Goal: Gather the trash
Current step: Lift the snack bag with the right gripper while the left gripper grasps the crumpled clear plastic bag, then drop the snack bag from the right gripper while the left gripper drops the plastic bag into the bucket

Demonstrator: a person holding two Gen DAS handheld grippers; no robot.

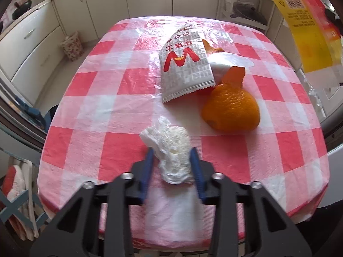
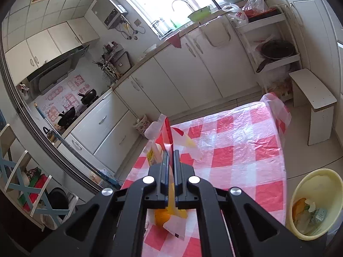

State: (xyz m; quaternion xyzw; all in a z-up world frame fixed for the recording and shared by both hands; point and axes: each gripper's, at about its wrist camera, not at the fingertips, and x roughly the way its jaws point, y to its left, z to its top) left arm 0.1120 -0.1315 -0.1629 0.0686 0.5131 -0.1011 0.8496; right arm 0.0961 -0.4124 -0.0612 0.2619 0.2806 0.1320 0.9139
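Observation:
A crumpled white tissue (image 1: 171, 150) lies on the red-and-white checked tablecloth (image 1: 96, 115). My left gripper (image 1: 172, 156) is open, its blue fingers on either side of the tissue. Beyond it lie an orange peel (image 1: 231, 109) and a white paper food bag with a red W (image 1: 184, 64). My right gripper (image 2: 170, 156) is shut on a yellow and red plastic wrapper (image 2: 166, 132) and holds it in the air above the table; the wrapper also shows in the left wrist view (image 1: 306, 27). The peel shows under the right gripper (image 2: 161, 216).
A pale yellow bin (image 2: 310, 203) with trash in it stands on the floor right of the table. White kitchen cabinets (image 2: 171, 75) line the far side. A floral bag (image 1: 71, 46) stands on the floor. A white stool (image 2: 313, 98) stands beyond the table.

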